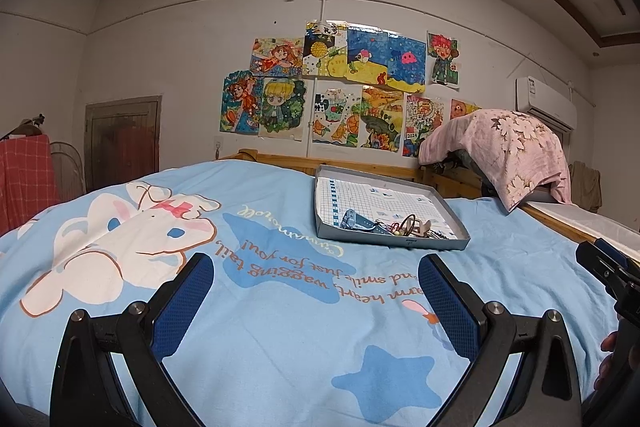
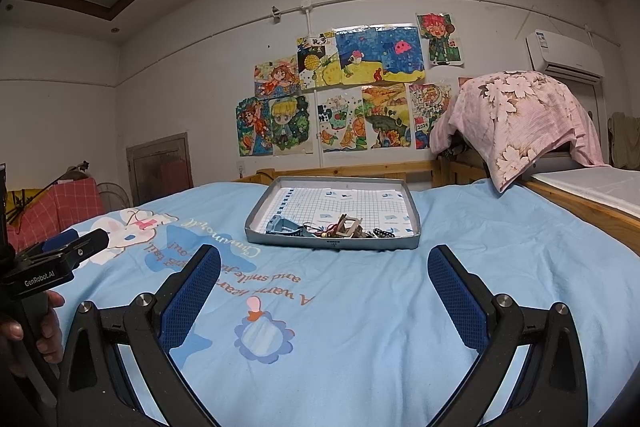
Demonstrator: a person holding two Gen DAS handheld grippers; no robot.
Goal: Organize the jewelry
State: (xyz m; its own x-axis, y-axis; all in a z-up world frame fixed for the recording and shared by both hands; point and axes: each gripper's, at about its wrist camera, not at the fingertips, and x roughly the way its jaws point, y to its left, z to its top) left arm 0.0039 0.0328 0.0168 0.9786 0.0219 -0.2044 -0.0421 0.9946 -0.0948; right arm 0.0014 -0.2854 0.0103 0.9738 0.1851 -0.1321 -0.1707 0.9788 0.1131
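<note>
A shallow grey tray (image 1: pixel 436 245) lined with gridded paper lies on the blue bedspread, ahead and to the right in the left wrist view. A small heap of jewelry (image 1: pixel 396 225) sits against its near wall: a blue strap, dark loops, beads and a tan piece. In the right wrist view the same tray (image 2: pixel 332 245) is straight ahead, with the jewelry heap (image 2: pixel 332 227) at its near edge. My left gripper (image 1: pixel 316 269) is open over bare bedspread, short of the tray. My right gripper (image 2: pixel 324 261) is open too, just before the tray, holding nothing.
A light blue bedspread (image 2: pixel 380 327) with cartoon prints covers the bed. A wooden bed rail (image 2: pixel 360 169) runs behind the tray. A pink floral cloth (image 2: pixel 516 123) drapes over things at the right. Drawings hang on the wall. A hand (image 2: pixel 16 331) holds the left gripper's handle.
</note>
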